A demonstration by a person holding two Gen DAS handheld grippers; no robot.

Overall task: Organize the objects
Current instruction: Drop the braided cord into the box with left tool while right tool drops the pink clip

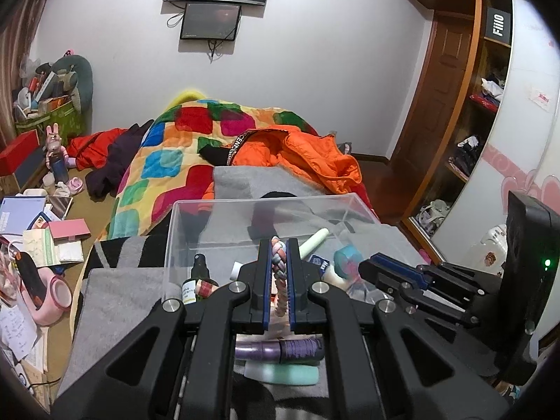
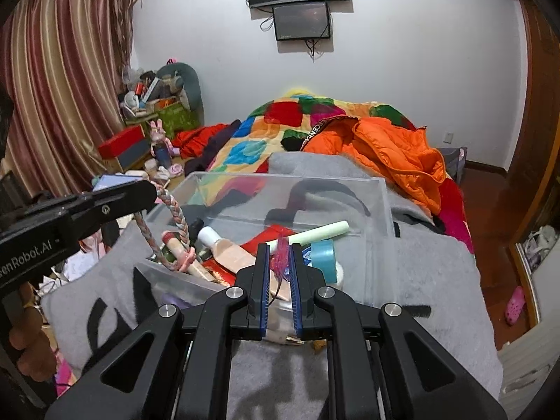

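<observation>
A clear plastic box (image 1: 259,203) (image 2: 381,210) sits on a grey blanket (image 1: 115,301) on the bed. It holds a dark spray bottle (image 1: 199,273), a pale green tube (image 1: 315,241) (image 2: 322,231), a blue tape roll (image 2: 323,255) and other toiletries. My left gripper (image 1: 279,273) is shut on a braided pastel rope (image 1: 280,280) (image 2: 178,217), held over the box's near left edge. My right gripper (image 2: 279,273) is shut on a pink feathery item (image 2: 280,262) above the box; it also shows in the left wrist view (image 1: 395,273).
A purple handle (image 1: 280,348) and a mint item (image 1: 280,372) lie on the blanket under my left gripper. An orange jacket (image 2: 392,154) and a colourful quilt (image 1: 164,161) lie behind the box. Clutter covers the floor at left (image 1: 42,238). A wardrobe (image 1: 465,105) stands at right.
</observation>
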